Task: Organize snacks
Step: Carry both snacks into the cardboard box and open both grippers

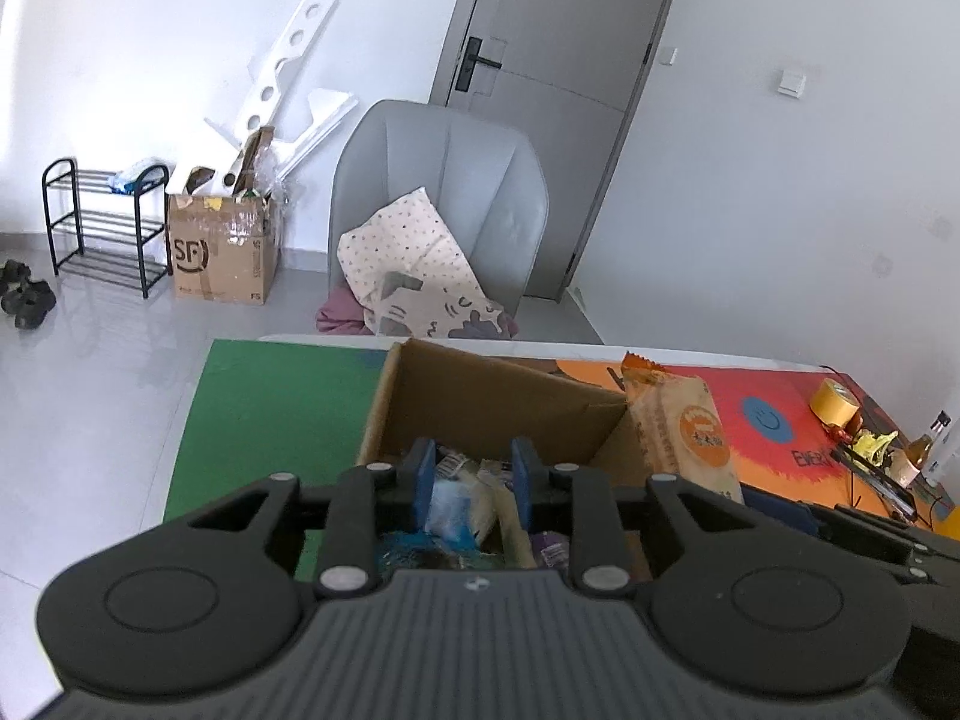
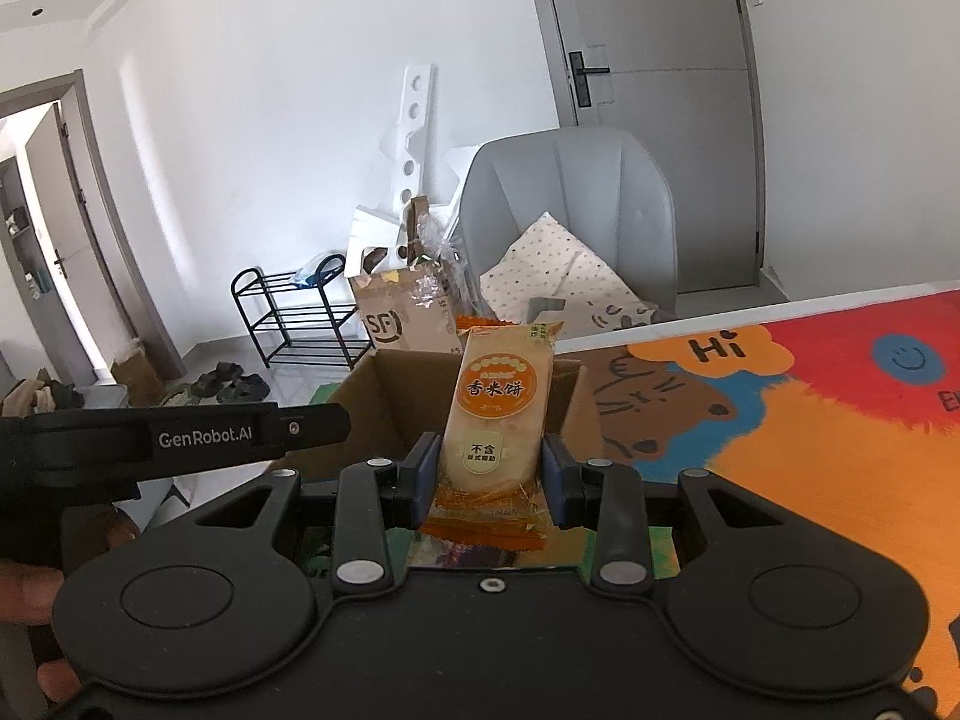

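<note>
Gripping an orange-and-cream rice cracker packet (image 2: 497, 414) upright by its lower half, your right gripper (image 2: 491, 483) has its blue pads pressed against both sides of the wrapper, jaws only partly apart around it, and it sits just in front of the open cardboard box (image 2: 384, 402). That box stands on a colourful play mat (image 2: 810, 420) covering the table. Your left gripper (image 1: 471, 483) hangs over the box opening with its jaws a narrow way apart; several wrapped snacks (image 1: 462, 501), pale blue, cream and purple, lie in the box below and show between the blue pads, but you cannot tell whether the pads touch any of them. From the left wrist view you see into the box, plus a roll of yellow tape (image 1: 835, 401) and a small bottle (image 1: 921, 450) at the far right of the table, which the right wrist view lacks. The right wrist view gives you the packet's printed front, the left gripper's black body marked GenRobot.AI crossing at the left, and a hand (image 2: 36, 594) beneath it. Both views show a grey armchair (image 1: 441, 192) with a spotted cushion (image 1: 402, 246) behind the table.
</note>
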`<state>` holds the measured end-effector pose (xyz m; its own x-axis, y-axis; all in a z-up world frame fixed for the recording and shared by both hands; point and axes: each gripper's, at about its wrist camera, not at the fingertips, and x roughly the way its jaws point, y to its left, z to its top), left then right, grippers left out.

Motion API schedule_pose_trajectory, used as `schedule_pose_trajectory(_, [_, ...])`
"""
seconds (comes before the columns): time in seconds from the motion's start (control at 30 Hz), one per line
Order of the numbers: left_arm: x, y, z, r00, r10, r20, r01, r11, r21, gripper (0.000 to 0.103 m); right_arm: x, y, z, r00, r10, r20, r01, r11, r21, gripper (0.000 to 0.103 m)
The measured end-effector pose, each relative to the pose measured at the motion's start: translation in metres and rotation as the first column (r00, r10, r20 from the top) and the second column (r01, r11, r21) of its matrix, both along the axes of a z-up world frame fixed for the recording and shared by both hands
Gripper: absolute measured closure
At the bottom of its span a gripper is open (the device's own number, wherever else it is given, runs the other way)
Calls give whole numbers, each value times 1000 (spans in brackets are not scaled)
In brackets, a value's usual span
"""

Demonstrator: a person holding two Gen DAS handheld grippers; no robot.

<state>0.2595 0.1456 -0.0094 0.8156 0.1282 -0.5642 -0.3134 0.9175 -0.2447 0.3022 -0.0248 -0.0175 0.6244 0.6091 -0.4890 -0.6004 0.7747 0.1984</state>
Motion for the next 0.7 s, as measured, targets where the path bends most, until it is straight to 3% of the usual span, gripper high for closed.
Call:
schedule_pose_trajectory(0.2, [-11, 15, -3, 1000, 23, -14, -23, 1000, -20, 72, 1, 17, -3, 1000, 20, -16, -20, 1000, 0, 69])
schedule_pose_trajectory(0.33, [-18, 24, -1, 999, 48, -18, -48, 999, -17, 57, 3, 27, -3, 999, 41, -30, -41, 999, 18, 68])
schedule_pose_trajectory(0.5, [-25, 31, 1, 996, 82, -25, -82, 997, -4, 43, 4, 32, -3, 998, 58, -39, -57, 998, 37, 51])
schedule_pose_trajectory(0.53, [-26, 32, 2, 996, 86, -26, -86, 996, -5, 34, 5, 30, -4, 998, 54, -44, -52, 998, 42, 50])
schedule_pose_trajectory(0.57, [-28, 32, 2, 996, 90, -25, -90, 996, -4, 27, 6, 28, -4, 998, 49, -50, -47, 998, 46, 49])
schedule_pose_trajectory(0.7, [-32, 30, 5, 996, 93, -12, -92, 996, 7, 18, 5, 17, -6, 998, 25, -65, -22, 999, 48, 48])
